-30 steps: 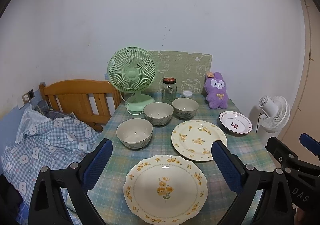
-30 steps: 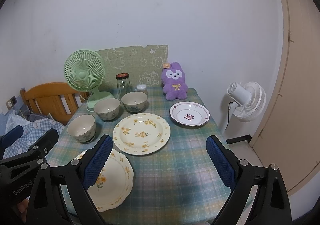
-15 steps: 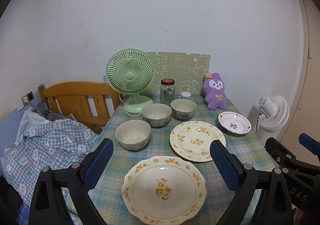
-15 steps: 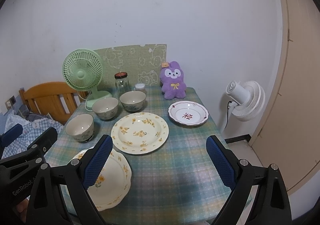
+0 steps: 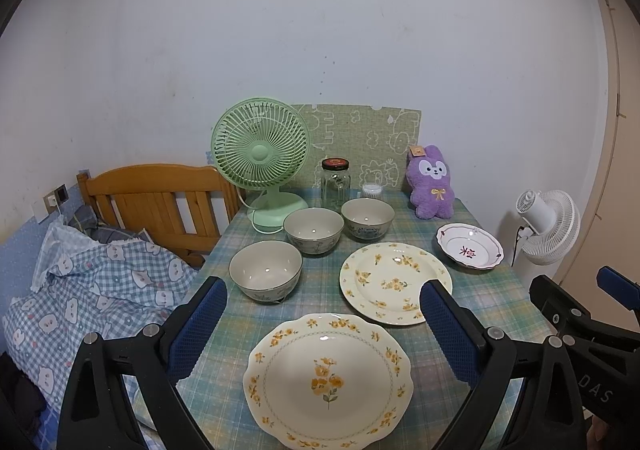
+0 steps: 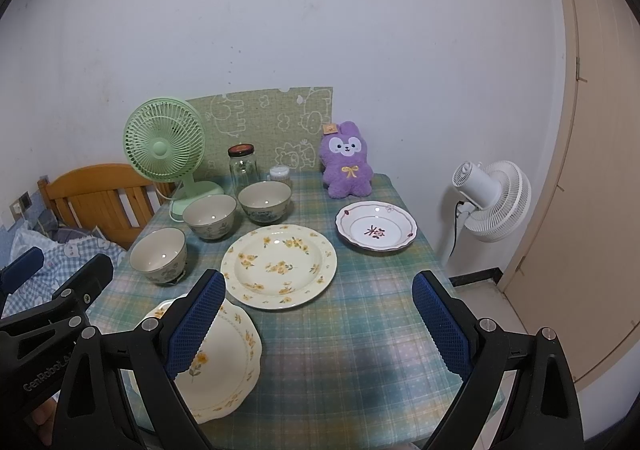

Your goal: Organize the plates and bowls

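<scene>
Plaid-clothed table: 3 round glazed bowls, scalloped plates.

I see both fisheye views evenly lit by soft, cool indoor light from above. Small highlights glint inside the bowls and on the yellow-flowered plate. A faint shadow darkens the plaid tablecloth near the front edge. Focus is sharp throughout. Straight lines bow strongly toward the edges, notably the door frame, and black vignetting fills the corners.
</scene>
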### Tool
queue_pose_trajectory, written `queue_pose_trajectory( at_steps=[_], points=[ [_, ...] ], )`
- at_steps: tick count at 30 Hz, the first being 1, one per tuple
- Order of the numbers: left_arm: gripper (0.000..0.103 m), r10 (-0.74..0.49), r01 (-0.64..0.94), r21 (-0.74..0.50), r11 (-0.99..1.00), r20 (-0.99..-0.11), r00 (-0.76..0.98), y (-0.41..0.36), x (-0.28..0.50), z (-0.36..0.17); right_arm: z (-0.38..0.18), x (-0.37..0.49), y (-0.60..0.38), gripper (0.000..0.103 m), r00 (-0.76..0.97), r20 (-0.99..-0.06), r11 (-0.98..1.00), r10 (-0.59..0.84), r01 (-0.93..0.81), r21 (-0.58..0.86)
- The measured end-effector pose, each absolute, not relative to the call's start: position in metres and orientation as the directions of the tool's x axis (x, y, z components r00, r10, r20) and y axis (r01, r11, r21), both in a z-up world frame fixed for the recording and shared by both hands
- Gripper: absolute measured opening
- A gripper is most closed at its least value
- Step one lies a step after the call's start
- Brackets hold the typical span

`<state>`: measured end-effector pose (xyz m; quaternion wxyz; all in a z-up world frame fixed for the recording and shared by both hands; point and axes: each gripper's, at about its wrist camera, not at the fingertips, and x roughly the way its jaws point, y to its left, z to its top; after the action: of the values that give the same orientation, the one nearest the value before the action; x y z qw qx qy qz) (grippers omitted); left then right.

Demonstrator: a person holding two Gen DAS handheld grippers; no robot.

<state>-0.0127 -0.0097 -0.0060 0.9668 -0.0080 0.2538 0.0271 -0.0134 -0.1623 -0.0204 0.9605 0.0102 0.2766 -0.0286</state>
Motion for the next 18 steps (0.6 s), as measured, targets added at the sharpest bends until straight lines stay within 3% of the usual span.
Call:
queue_pose_trajectory(
  at_steps=[18],
  points=[
    [0.098, 0.050, -0.057, 0.000, 0.998, -0.491, 0.870, -0.0106, -0.0115, -0.0063, -0.0209, -0.0117, -0.1648, 0.096, 0.845, -0.532, 0.998, -0.049, 0.061, 0.006]
  ],
)
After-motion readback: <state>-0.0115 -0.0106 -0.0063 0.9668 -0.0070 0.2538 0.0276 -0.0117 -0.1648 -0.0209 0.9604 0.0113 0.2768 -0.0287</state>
